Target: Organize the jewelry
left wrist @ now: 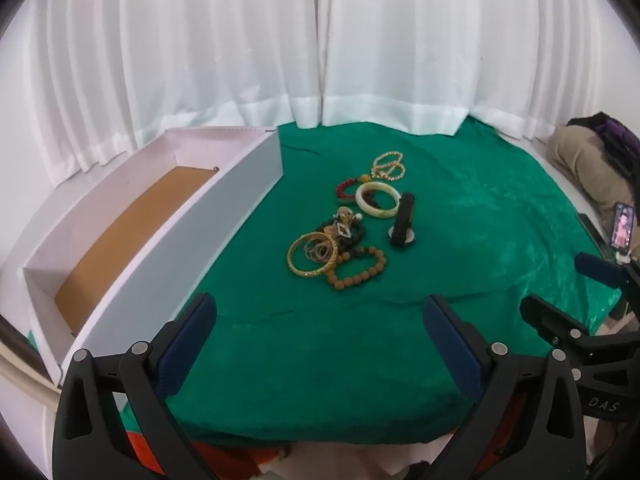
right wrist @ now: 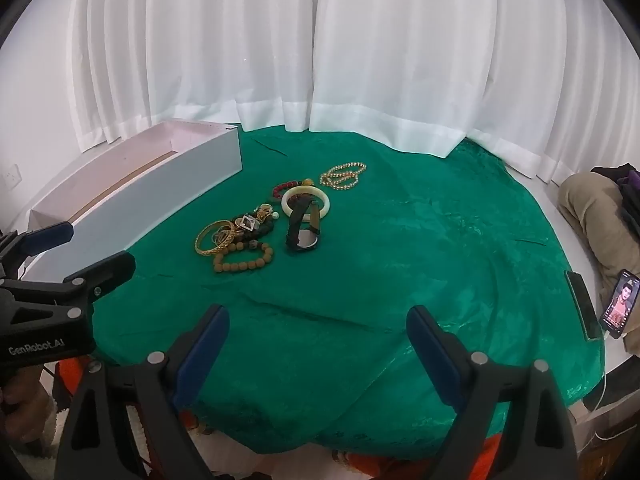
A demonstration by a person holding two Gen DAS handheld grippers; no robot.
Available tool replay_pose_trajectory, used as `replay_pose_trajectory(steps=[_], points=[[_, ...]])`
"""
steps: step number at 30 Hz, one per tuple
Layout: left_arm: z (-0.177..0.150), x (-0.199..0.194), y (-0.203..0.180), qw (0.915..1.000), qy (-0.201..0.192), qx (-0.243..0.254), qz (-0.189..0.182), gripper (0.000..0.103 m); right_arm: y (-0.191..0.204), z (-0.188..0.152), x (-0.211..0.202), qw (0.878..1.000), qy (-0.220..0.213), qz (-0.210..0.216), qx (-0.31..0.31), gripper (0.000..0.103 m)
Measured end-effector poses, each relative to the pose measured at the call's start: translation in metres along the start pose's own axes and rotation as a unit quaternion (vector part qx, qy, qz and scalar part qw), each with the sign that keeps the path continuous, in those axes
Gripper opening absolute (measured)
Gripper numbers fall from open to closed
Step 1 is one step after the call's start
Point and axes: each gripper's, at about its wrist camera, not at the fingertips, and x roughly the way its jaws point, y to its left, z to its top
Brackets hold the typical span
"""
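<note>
Green cloth (left wrist: 400,340): jewelry heap at centre — gold bangle (left wrist: 313,257), wooden bead bracelet (left wrist: 360,270), pale bangle (left wrist: 378,200), watch (left wrist: 404,222). White box (left wrist: 160,240) at left. Left gripper (left wrist: 320,344), right gripper (right wrist: 318,352): fingers spread wide, holding nothing.

Bracelets, a pale bangle (left wrist: 377,200) and a black watch (left wrist: 403,226) are lying clustered on green cloth (left wrist: 460,220). A white box (left wrist: 192,236) is sitting open beside them
</note>
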Motion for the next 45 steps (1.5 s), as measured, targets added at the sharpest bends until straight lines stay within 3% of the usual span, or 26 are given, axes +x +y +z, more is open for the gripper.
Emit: replay_pose_trajectory(steps=[9,21,45], points=[[0.0,-0.003,0.001,0.9999,-0.005,-0.01,0.005,0.102,-0.002,0.002,0.001,1.0,0.003,0.005,0.008,0.093],[0.003,-0.004,-0.003,0.9995,-0.013,-0.004,-0.028,0.103,-0.004,0.003,0.002,1.0,0.001,0.007,0.01,0.093],[-0.004,0.003,-0.002,0.9998,-0.018,0.001,0.004,0.102,-0.005,0.001,0.003,1.0,0.004,0.009,0.012,0.093]])
